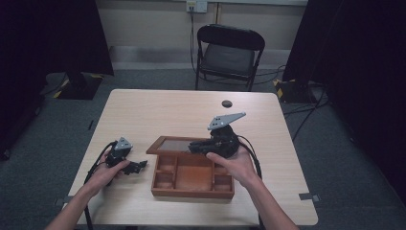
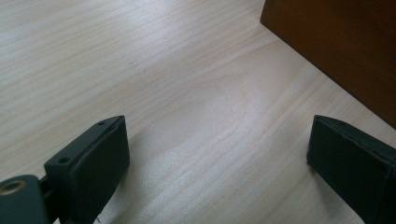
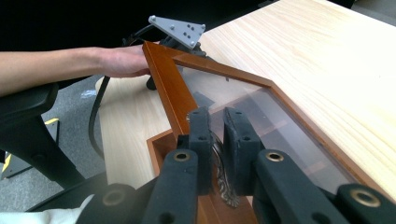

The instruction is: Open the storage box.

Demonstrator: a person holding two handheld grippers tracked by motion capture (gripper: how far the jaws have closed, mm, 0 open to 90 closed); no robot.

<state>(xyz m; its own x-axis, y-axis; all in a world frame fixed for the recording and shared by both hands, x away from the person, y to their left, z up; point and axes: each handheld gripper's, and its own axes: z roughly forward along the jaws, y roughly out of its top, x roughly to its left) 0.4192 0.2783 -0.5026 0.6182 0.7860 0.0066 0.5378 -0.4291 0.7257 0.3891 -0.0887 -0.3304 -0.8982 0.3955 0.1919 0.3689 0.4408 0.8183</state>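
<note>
Pinching the ornate metal clasp of the brown wooden glass-lidded box, right claw tilts the lid open toward twelve o'clock — left claw idles wide at nine o'clock.

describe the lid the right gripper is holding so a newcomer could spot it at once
On the pale wooden table, in front of the person, sits a reddish-brown wooden box split into small compartments. Its lid is swung up at the far edge, and the right gripper is shut on the small metal clasp at the lid's rim. Unlike the box, the lid is a wooden frame around a clear pane.
</note>
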